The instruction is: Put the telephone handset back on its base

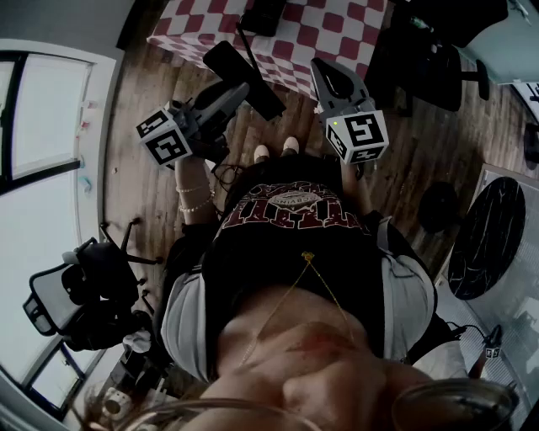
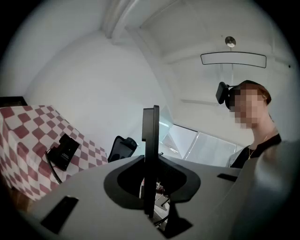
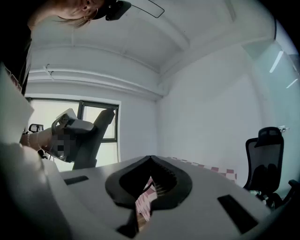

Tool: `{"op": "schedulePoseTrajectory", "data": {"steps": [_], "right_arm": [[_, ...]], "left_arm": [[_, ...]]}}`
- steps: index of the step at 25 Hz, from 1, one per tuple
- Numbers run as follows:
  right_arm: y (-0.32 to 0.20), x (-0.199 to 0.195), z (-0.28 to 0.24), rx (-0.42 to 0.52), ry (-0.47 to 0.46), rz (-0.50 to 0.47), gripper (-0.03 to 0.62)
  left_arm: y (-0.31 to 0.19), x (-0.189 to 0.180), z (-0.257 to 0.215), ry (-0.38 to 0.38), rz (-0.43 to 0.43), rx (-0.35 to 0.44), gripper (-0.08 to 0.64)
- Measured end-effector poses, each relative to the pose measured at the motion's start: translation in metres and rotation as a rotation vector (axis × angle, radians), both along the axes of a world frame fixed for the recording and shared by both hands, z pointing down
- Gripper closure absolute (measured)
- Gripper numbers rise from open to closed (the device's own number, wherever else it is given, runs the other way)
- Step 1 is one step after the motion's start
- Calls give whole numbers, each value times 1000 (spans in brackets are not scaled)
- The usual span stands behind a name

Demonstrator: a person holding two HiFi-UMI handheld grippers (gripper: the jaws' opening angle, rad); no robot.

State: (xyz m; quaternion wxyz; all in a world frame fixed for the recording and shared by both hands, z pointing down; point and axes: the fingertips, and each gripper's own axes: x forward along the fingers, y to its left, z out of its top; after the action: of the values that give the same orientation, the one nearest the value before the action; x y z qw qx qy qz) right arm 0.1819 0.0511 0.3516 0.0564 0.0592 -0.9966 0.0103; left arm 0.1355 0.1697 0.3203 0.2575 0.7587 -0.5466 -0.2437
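The black telephone [image 2: 63, 150] lies on the red-and-white checked tablecloth [image 2: 28, 136], its cord hanging over the edge. In the head view it is the dark shape [image 1: 264, 15] at the table's far side. I cannot make out the handset apart from the base. My left gripper [image 2: 150, 159] is held up in the air, well away from the phone. Its jaws show as one thin black slab, pressed together with nothing between them. My right gripper [image 3: 149, 187] is also raised and points towards the ceiling. Its jaws are hidden inside the grey body.
A black office chair [image 2: 123, 147] stands beside the table, and another [image 3: 265, 154] is at the right. A third chair [image 1: 76, 295] sits by the window. The person stands on the wooden floor [image 1: 152, 210] in front of the table [image 1: 337, 34].
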Motion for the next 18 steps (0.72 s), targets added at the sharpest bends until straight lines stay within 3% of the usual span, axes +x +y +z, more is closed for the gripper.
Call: {"op": "schedulePoseTrajectory", "data": {"steps": [18], "right_arm": [[-5,-14,2,-7,6,-99,572]], "left_arm": [[-11,-4,6,18,-61,-12,477]]}}
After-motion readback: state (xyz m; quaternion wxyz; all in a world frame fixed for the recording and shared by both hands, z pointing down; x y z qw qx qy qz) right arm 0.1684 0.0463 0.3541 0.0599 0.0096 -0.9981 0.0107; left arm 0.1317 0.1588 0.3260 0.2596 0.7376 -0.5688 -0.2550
